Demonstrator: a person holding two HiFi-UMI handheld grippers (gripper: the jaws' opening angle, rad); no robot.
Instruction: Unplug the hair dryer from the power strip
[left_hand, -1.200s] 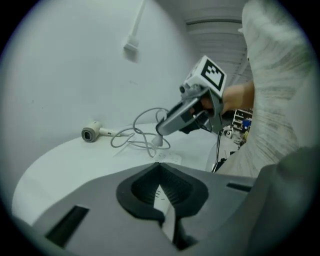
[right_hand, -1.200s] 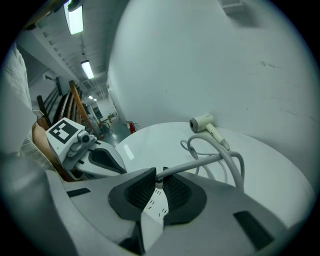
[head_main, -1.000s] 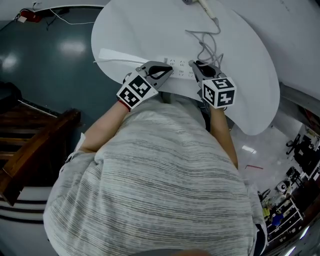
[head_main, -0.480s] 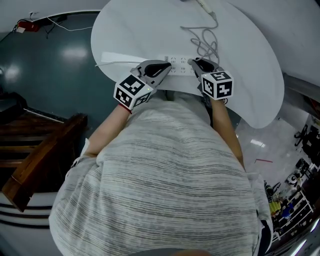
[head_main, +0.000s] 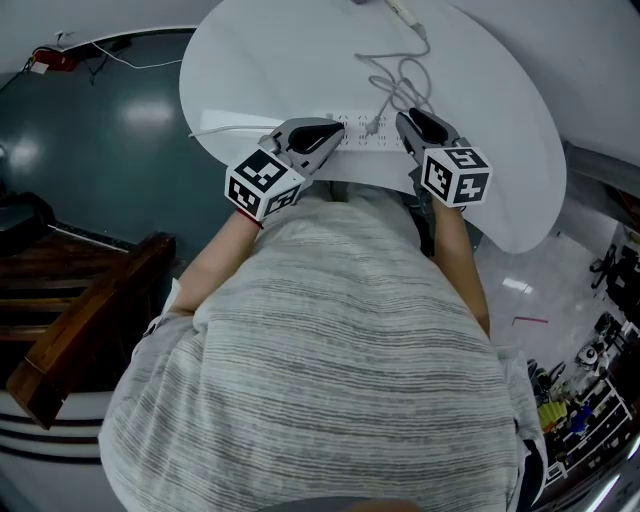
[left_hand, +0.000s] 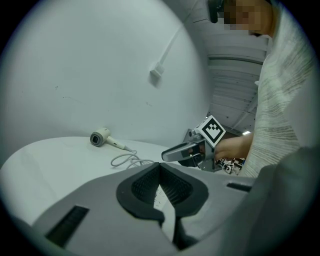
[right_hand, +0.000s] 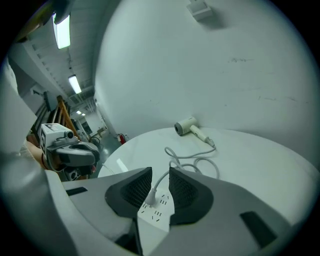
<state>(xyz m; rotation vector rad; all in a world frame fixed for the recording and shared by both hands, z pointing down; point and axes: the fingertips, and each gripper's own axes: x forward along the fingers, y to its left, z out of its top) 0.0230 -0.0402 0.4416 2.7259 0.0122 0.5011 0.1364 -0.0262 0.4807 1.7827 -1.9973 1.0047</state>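
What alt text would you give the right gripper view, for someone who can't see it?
The right gripper has its two dark padded jaws apart, and through the gap shows a white plug seated in a white power strip. Its cable loops across the round white table to a white hair dryer lying near the far edge.

Head view dim, bluish; glare on floor (head_main: 148, 97) upper left. Gripper views fisheye, black corners, edges bent. Ceiling lights (right_hand: 62, 30) blown out upper left; left gripper (left_hand: 161, 170) soft.
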